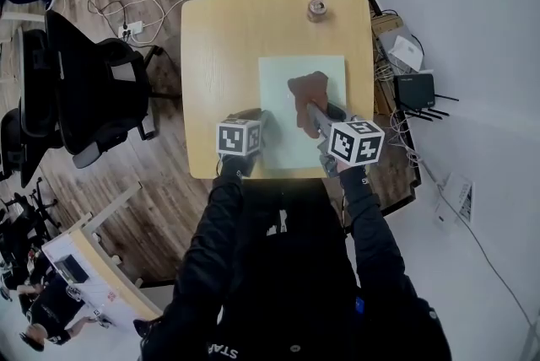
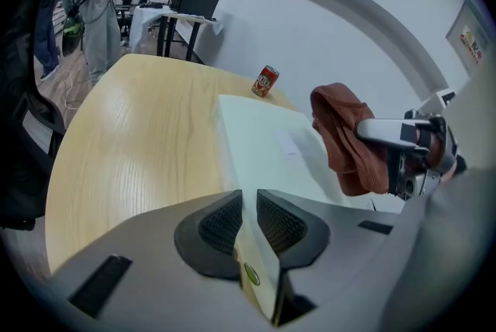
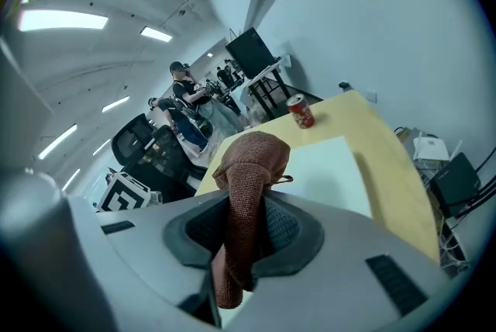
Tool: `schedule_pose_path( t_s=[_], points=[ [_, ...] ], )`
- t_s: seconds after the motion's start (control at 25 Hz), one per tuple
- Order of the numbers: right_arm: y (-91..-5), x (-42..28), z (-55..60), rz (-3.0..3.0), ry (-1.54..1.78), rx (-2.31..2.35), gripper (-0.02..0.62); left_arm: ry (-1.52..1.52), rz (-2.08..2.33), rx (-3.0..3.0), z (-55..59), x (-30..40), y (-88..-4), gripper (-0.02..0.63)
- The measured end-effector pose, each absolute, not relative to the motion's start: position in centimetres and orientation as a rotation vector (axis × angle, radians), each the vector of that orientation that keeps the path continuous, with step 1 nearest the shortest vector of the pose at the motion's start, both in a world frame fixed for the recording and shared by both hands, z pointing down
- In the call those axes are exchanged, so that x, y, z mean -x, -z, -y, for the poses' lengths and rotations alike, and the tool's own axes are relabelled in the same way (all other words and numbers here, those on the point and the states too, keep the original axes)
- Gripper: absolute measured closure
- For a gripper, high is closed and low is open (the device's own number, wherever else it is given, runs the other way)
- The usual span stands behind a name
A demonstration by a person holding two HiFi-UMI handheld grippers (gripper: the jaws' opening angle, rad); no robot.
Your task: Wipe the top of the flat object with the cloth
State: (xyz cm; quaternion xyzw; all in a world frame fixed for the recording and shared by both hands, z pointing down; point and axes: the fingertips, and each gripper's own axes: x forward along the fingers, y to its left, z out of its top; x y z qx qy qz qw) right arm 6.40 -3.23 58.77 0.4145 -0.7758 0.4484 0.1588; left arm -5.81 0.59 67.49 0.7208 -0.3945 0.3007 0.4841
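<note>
1. Left gripper [image 2: 248, 208]: jaws clenched on the near left edge of the pale green flat board [image 1: 283, 98], which lies on the wooden table [image 1: 219, 39].
2. Brown cloth [image 1: 308, 89]: bunched over the board's right half.
3. Right gripper [image 3: 246, 223]: jaws clamped on the cloth.
4. Can [image 1: 317, 8]: upright beyond the board.

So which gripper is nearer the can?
Right. The right gripper, holding the cloth, is over the board, facing the can; the left gripper clamps the board's left edge, farther back.
</note>
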Motion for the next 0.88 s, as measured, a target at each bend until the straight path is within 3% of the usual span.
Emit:
schedule_pose_path(
  t_s=[0.4, 0.88],
  points=[
    [-63.3, 1.9, 0.2, 2.168, -1.423, -0.959, 0.499, -0.7, 0.925, -1.766, -0.4, 5.9, -67.3, 0.525],
    [-65.5, -2.9, -0.6, 2.065, -1.388, -1.059, 0.499, -0.736, 0.924, -1.777, -0.3, 6.1, -67.4, 0.524]
  ],
)
